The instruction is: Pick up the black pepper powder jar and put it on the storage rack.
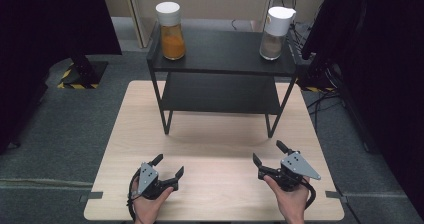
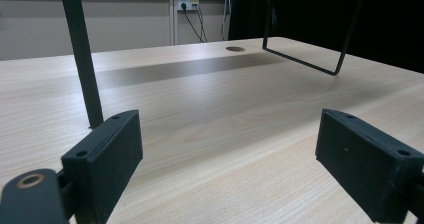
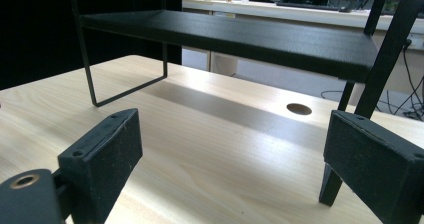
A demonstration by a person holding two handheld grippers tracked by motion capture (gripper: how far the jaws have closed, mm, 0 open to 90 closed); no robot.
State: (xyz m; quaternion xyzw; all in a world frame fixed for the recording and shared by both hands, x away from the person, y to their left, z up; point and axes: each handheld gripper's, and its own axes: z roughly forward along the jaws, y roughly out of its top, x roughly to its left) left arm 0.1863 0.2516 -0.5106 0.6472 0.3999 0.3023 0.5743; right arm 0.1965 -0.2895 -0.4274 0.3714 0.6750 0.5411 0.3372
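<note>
On the near half of a pale wooden table, the left gripper and right gripper rest with jaws spread, gripping nothing. Nearest stands a black two-tier metal shelf, well apart, carrying an orange-filled, white-capped jar and a brown-filled, white-capped jar.

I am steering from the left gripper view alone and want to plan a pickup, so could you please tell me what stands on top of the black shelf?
Observer: Two jars stand on the top shelf; the orange-filled jar is at its left end.
Operator: And the other one, please?
Observer: The white-capped jar with pale brownish contents stands at the right end.
Operator: Is the other gripper holding anything?
Observer: No, the right gripper is open and empty over the table.
</note>
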